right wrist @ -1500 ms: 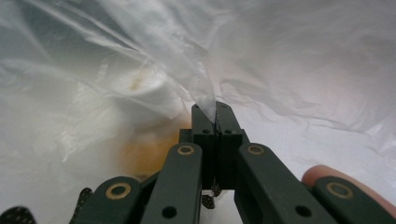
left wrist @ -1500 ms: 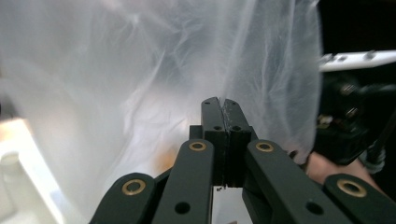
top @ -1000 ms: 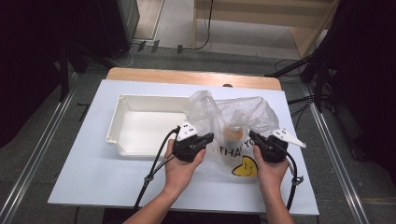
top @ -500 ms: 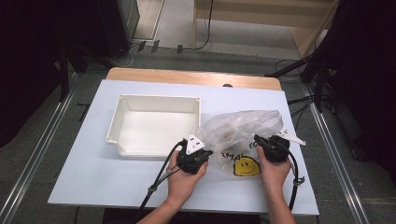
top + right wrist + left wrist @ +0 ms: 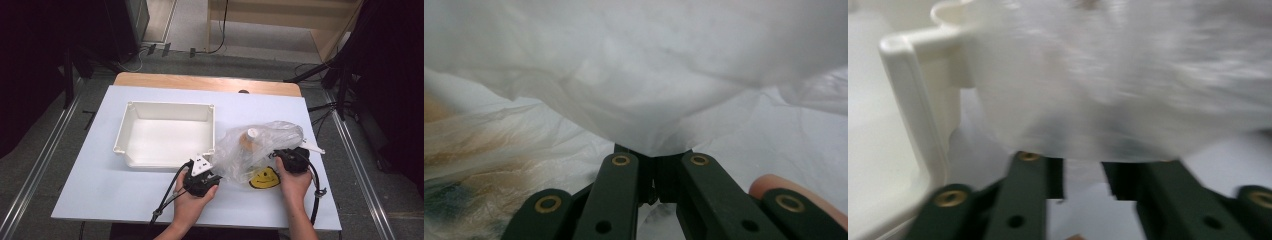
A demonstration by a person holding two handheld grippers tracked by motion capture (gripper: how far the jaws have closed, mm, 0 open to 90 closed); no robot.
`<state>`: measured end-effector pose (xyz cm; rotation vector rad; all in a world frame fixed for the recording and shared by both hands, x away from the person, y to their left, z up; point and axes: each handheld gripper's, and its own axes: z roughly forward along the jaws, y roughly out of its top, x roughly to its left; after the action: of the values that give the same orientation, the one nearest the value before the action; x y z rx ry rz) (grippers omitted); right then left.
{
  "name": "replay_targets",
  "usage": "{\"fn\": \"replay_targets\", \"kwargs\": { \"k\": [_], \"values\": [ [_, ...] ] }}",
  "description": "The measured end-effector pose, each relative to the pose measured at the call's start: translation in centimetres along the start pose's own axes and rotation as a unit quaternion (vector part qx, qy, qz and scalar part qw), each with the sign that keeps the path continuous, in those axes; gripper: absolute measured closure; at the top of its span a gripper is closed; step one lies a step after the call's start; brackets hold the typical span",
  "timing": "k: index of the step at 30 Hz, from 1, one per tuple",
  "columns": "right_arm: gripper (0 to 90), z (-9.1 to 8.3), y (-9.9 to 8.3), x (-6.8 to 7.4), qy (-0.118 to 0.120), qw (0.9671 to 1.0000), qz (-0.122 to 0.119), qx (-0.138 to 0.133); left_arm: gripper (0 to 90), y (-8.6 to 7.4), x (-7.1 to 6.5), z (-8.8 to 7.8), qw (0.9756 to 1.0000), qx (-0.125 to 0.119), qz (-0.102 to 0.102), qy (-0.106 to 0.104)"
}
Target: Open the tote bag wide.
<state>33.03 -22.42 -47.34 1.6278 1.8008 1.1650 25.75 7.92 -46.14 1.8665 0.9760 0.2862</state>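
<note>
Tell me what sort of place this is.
Probably a lab or recording workspace: a white table on a bare floor with a metal floor rail, trailing cables, and dark curtains at both sides.

Thin, crinkled clear plastic bag (image 5: 260, 150); smooth, matt white tray (image 5: 167, 132), probably plastic; wooden table edge (image 5: 205, 82).

looks like a lab / recording studio setup, not a home. white table top (image 5: 125, 200) sits on a wooden bench (image 5: 200, 82), framed by metal rails (image 5: 45, 160) on both sides. black curtains (image 5: 45, 50) close off left & right. grey carpet floor (image 5: 260, 62) w/ loose cables (image 5: 220, 30) running to a plywood box (image 5: 300, 20) at the back.
</note>
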Motion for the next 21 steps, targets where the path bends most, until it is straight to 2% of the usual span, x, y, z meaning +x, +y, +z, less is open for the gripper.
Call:
{"fn": "replay_targets", "kwargs": {
  "k": [2, 6, 7, 9, 10, 11, 13, 14, 15, 17, 18, 19, 20, 21],
  "values": [
    [89.6, -0.1, 0.0, 0.1, 0.001, 1.0, -0.002, -0.009, 50.7, 0.3, -0.7, -1.2, 0.9996, -0.024, 0.013, -0.009],
    [89.4, -0.3, 0.1, 0.2, 0.003, 0.9999, -0.005, -0.014, 35.3, 0.6, -1.3, -2.6, 0.9983, -0.048, 0.027, -0.019],
    [89.4, -0.3, 0.1, 0.2, 0.002, 0.9999, -0.005, -0.016, 33.2, 0.6, -1.3, -2.6, 0.9983, -0.048, 0.027, -0.019],
    [89.3, -0.4, 0.1, 0.2, 0.003, 0.9998, -0.004, -0.017, 30.9, 0.7, -1.7, -3.3, 0.9971, -0.063, 0.037, -0.02],
    [89.3, -0.4, 0.1, 0.2, 0.001, 0.9998, -0.003, -0.018, 27.0, 0.7, -1.8, -3.6, 0.9967, -0.067, 0.041, -0.017],
    [89.3, -0.4, 0.1, 0.2, 0.001, 0.9998, -0.001, -0.017, 25.5, 1.0, -2.0, -4.3, 0.9956, -0.08, 0.045, -0.019],
    [89.3, -0.3, 0.1, 0.2, 0.0, 0.9998, -0.004, -0.018, 23.0, 1.1, -2.1, -4.5, 0.9952, -0.084, 0.046, -0.019],
    [89.3, -0.3, 0.1, 0.2, 0.0, 0.9998, -0.004, -0.018, 22.3, 1.5, -2.3, -5.2, 0.9937, -0.101, 0.046, -0.015],
    [89.3, -0.3, 0.1, 0.2, 0.0, 0.9998, -0.004, -0.018, 21.7, 1.5, -2.3, -5.2, 0.9937, -0.101, 0.046, -0.015],
    [89.3, -0.3, 0.0, 0.2, 0.0, 0.9998, -0.007, -0.017, 21.4, 2.4, -2.5, -6.5, 0.9908, -0.128, 0.042, -0.006],
    [89.3, -0.3, 0.0, 0.2, 0.0, 0.9998, -0.007, -0.017, 21.4, 2.4, -2.5, -6.5, 0.9908, -0.128, 0.042, -0.006],
    [89.3, -0.2, 0.0, 0.3, 0.0, 0.9999, -0.003, -0.014, 21.6, 3.1, -2.7, -7.3, 0.9882, -0.147, 0.041, 0.002],
    [89.3, -0.2, 0.0, 0.3, 0.0, 0.9999, -0.003, -0.014, 21.6, 3.4, -2.9, -7.6, 0.9871, -0.154, 0.042, 0.002],
    [89.3, -0.2, 0.0, 0.3, 0.0, 0.9999, -0.003, -0.014, 21.6, 3.4, -2.9, -7.6, 0.9871, -0.154, 0.042, 0.002]
  ]
}}
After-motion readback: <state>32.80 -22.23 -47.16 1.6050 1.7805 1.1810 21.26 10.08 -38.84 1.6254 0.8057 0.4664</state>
